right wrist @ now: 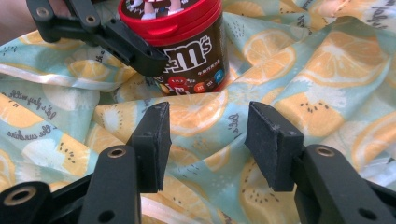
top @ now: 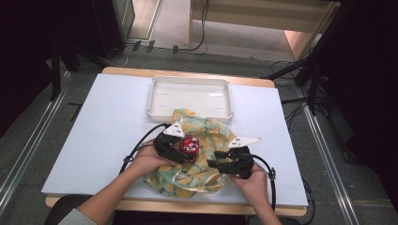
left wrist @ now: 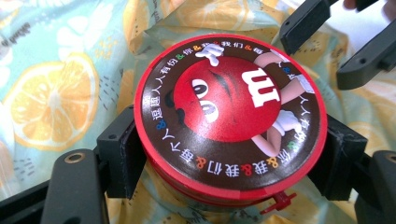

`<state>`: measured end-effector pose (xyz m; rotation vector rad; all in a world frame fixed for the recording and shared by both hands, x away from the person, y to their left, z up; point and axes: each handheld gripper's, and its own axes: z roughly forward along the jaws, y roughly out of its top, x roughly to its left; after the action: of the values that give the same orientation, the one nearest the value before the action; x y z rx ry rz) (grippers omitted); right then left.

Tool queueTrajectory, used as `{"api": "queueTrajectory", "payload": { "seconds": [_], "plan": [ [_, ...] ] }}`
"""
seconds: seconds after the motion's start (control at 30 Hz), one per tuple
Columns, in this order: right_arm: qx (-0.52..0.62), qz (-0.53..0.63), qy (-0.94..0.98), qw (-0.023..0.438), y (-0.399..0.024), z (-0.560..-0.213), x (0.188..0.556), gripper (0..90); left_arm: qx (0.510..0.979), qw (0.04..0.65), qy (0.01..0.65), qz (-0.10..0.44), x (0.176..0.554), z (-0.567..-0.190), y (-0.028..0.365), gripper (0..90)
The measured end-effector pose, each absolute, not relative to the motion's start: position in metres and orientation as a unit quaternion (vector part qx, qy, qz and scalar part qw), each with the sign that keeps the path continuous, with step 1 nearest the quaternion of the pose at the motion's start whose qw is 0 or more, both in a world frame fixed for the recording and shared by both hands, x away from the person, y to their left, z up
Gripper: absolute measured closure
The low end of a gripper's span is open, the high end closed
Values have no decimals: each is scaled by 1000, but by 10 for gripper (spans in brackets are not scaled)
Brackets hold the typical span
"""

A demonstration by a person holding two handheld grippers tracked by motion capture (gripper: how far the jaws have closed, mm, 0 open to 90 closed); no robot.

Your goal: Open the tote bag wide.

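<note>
Two things worry me here. That M&M's can point(top: 189, 145) stands upright on the rumpled lemon-print cloth point(top: 211, 133), just in front of the white tray point(top: 189, 96), so its footing is soft folds rather than the flat desk point(top: 108, 122).

Left tongs point(left wrist: 229, 154) straddle the can right at the red lid, one pad on each side, touching or very nearly. I'd call it a pinch on the can, but a high one, at the rim rather than the body. If that grip is light, my guess is the round lid rolls or twists out between the pads when lifted, or the can tips over on the cloth. There's also a little red tear tab poking out under the lid near the tongs, which could snag.

Right tongs point(right wrist: 205, 142) hang spread with nothing between them, hovering over the cloth just in front of the can. If they bite the fabric and pull while the can stands on it, the can goes over.
</note>
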<state>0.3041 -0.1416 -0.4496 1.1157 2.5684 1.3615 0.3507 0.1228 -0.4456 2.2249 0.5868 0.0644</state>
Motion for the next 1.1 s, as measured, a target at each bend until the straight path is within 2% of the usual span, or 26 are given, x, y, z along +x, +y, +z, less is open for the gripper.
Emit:
{"api": "queueTrajectory", "payload": {
  "seconds": [0.67, 1.1],
  "plan": [
    [359, 439, 823, 8, -139, -452, 305, 508, 877, 422, 230, -6, 346, -411, 135, 254],
    [345, 445, 826, 12, -134, -448, 305, 497, 870, 424, 253, 10, 343, -391, 157, 254]
  ]
}}
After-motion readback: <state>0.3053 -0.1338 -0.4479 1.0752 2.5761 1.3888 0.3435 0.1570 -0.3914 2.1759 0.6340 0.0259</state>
